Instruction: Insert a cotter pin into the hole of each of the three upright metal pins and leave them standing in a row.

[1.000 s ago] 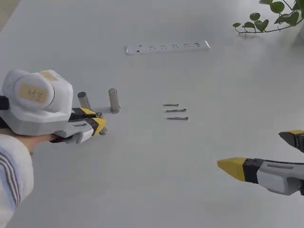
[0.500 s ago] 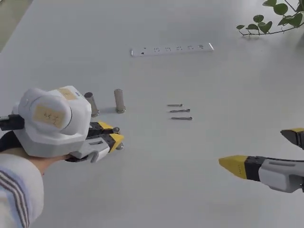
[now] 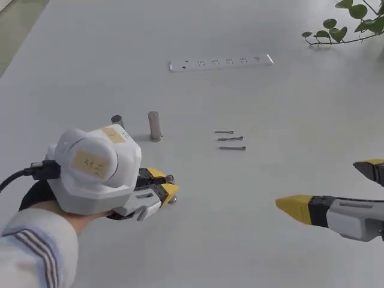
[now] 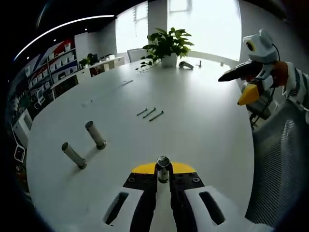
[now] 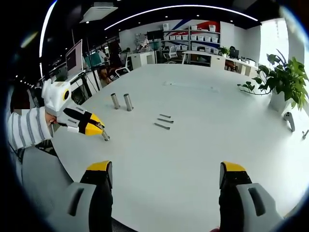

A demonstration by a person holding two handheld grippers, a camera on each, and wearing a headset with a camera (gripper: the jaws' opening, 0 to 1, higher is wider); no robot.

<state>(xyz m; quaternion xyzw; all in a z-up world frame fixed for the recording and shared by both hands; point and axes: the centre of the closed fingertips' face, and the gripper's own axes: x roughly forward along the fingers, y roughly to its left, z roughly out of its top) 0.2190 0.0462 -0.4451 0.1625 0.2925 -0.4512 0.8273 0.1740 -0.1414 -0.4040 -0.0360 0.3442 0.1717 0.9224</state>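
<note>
My left gripper [image 3: 167,188] is shut on a grey metal pin [image 4: 163,162], which is clamped between its yellow-tipped jaws near the table's front left. Two more metal pins stand upright behind it: one [image 3: 155,126] in plain sight, the other [image 3: 117,120] partly hidden by the gripper body. Three cotter pins [image 3: 231,140] lie side by side at the table's middle, to the right of the standing pins. My right gripper [image 3: 333,189] hovers at the front right, open and with nothing between its jaws. From the right gripper view, the left gripper [image 5: 86,123] holds its pin [image 5: 104,136] low over the table.
A white power strip [image 3: 221,62] lies across the far side of the table. A leafy plant [image 3: 348,25] reaches in at the far right corner. In the left gripper view, a grey chair back [image 4: 280,164] stands beside the table.
My left gripper has carried its pin to the right and nearer, away from the two standing pins. The right gripper has stayed open in place.
</note>
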